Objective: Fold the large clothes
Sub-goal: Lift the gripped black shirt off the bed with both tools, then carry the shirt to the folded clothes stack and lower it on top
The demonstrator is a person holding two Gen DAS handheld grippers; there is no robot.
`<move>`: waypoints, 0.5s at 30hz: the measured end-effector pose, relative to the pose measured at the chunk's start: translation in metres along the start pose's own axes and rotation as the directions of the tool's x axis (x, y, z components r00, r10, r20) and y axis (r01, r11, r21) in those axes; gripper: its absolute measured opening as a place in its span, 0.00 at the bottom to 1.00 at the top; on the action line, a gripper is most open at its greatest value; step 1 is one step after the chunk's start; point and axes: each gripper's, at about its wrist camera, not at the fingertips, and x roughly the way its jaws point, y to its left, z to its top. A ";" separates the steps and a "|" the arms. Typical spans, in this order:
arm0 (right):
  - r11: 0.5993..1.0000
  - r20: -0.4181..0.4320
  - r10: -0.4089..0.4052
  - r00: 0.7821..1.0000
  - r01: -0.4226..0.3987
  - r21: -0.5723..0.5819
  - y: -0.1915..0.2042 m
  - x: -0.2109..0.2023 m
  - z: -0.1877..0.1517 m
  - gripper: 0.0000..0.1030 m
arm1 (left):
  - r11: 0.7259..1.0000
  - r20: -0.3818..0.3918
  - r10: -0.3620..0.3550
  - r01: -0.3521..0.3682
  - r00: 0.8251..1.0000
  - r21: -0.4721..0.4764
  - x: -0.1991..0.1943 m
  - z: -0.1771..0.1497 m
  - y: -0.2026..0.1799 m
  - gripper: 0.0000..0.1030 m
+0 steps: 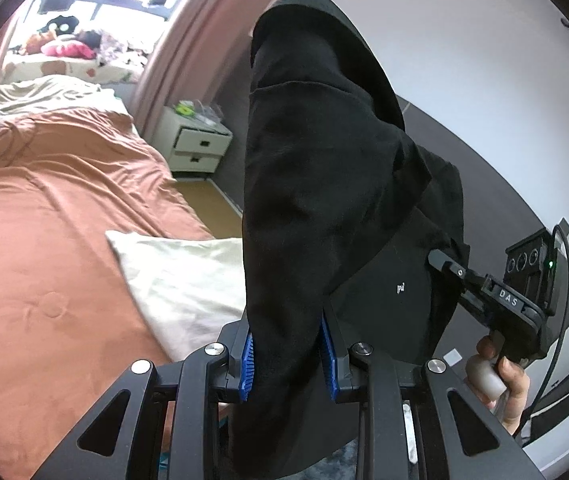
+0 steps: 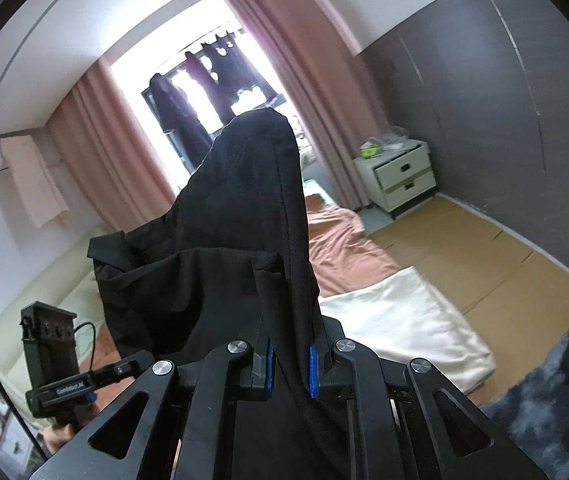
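A large black garment point(image 1: 324, 184) hangs in the air between my two grippers, bunched and draped over both. My left gripper point(image 1: 288, 360) is shut on a thick fold of it between its blue pads point(image 1: 247, 364). My right gripper point(image 2: 290, 366) is shut on another fold of the same garment point(image 2: 236, 232). The right gripper also shows in the left wrist view point(image 1: 444, 262) at the right, biting the garment's far edge. The left gripper shows in the right wrist view point(image 2: 124, 368) at the lower left. The garment has a small white logo point(image 1: 400, 289).
A bed with an orange cover point(image 1: 56, 208) and a cream pillow or sheet point(image 1: 180, 276) lies below and left. A white nightstand point(image 2: 400, 176) stands by the pink curtain point(image 2: 316, 72). Cardboard-coloured floor point(image 2: 484, 256) runs along the grey wall. A blue-grey rug point(image 2: 532, 412) is at the lower right.
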 end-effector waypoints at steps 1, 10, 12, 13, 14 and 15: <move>1.000 -0.001 -0.009 1.000 0.009 0.002 -0.003 0.003 0.002 0.13 | 1.000 -0.007 -0.005 0.005 1.000 0.004 0.004 -0.002 -0.002 0.28; 0.995 -0.052 -0.093 0.994 0.095 0.031 -0.044 0.071 0.013 0.13 | 1.000 -0.099 -0.021 0.020 0.995 -0.006 0.070 -0.005 0.025 0.28; 0.992 -0.060 -0.114 0.992 0.117 0.044 -0.053 0.092 0.012 0.13 | 1.000 -0.126 -0.022 0.021 0.992 -0.004 0.086 -0.004 0.032 0.28; 0.991 -0.068 -0.119 0.991 0.123 0.050 -0.057 0.102 0.012 0.13 | 1.000 -0.140 -0.021 0.020 0.990 -0.005 0.094 -0.003 0.037 0.28; 0.990 -0.080 -0.125 0.989 0.129 0.056 -0.061 0.116 0.012 0.13 | 1.000 -0.156 -0.017 0.016 0.988 -0.006 0.103 -0.003 0.045 0.28; 0.989 -0.087 -0.129 0.988 0.135 0.059 -0.066 0.125 0.011 0.13 | 1.000 -0.169 -0.015 0.015 0.986 -0.005 0.111 -0.002 0.053 0.28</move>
